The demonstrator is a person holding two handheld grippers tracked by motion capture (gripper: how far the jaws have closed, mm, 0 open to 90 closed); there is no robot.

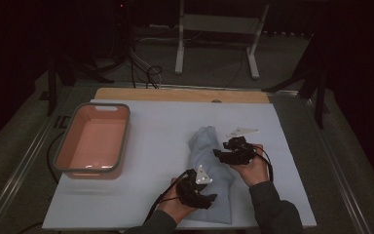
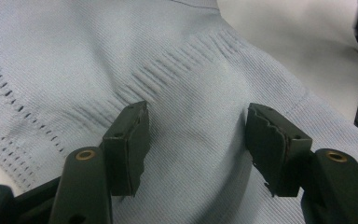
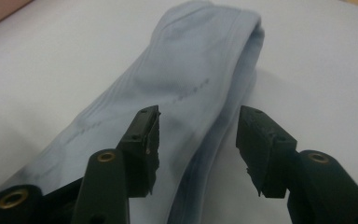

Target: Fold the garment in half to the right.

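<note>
A light blue knitted garment [image 1: 203, 146] lies folded into a long strip on the white table cover [image 1: 160, 131], running from the middle toward the near edge. My left gripper [image 1: 207, 193] is at its near end. In the left gripper view, my left gripper [image 2: 196, 135] stands open just over the ribbed cloth [image 2: 191, 79], the pads not pressing on it. My right gripper [image 1: 220, 150] is at the strip's right side. It [image 3: 198, 135] is open too, with the garment's folded edge [image 3: 191, 70] below and ahead of the jaws.
A pink basin with a grey rim [image 1: 61, 141] stands at the table's left, nothing visible inside. A wooden strip [image 1: 175, 94] runs along the far edge. Beyond the table, cables [image 1: 143, 70] and a metal stand [image 1: 180, 44] are on the dark floor.
</note>
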